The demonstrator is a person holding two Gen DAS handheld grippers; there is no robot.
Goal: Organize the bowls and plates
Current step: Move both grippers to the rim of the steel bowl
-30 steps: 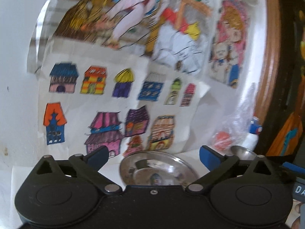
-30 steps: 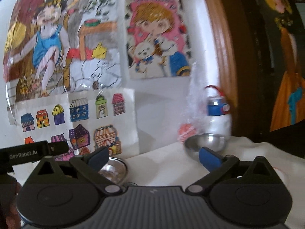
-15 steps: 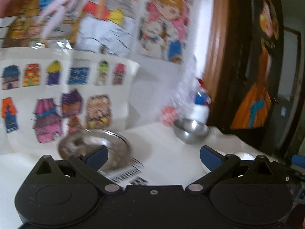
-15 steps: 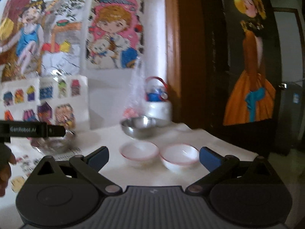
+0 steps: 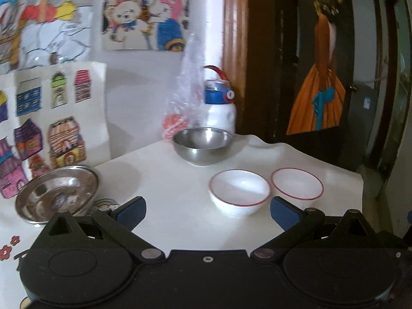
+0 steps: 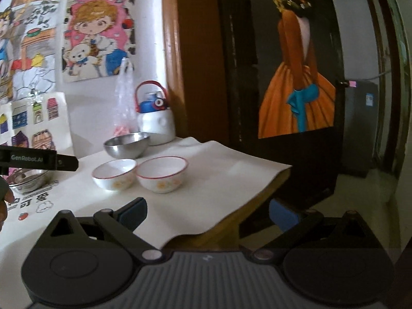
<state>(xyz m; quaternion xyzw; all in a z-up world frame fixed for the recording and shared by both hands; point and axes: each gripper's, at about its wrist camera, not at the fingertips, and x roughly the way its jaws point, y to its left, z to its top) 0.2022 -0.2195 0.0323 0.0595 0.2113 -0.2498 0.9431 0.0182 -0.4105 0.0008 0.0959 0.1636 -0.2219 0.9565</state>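
Two white bowls with red rims sit side by side on the white-covered table (image 5: 167, 180): the nearer one (image 5: 239, 195) and one to its right (image 5: 296, 186); in the right wrist view they show as a left bowl (image 6: 114, 173) and a right bowl (image 6: 162, 173). A steel bowl (image 5: 203, 144) (image 6: 127, 146) stands behind them. A steel plate (image 5: 58, 195) (image 6: 27, 179) lies at the left. My left gripper (image 5: 206, 209) is open just short of the nearer white bowl. My right gripper (image 6: 207, 211) is open above the table's right edge, holding nothing.
A white bottle with a blue and red lid (image 5: 219, 105) (image 6: 154, 121) and a clear plastic bag (image 5: 188, 90) stand against the wall. Coloured drawings (image 5: 59, 118) cover the wall. The table's right edge (image 6: 257, 200) drops beside a dark door. The left gripper's body (image 6: 38, 158) and a hand show at left.
Both views have swung right, from the wall drawings and steel plate to the two white bowls and the table's right edge. Both grippers stayed open.
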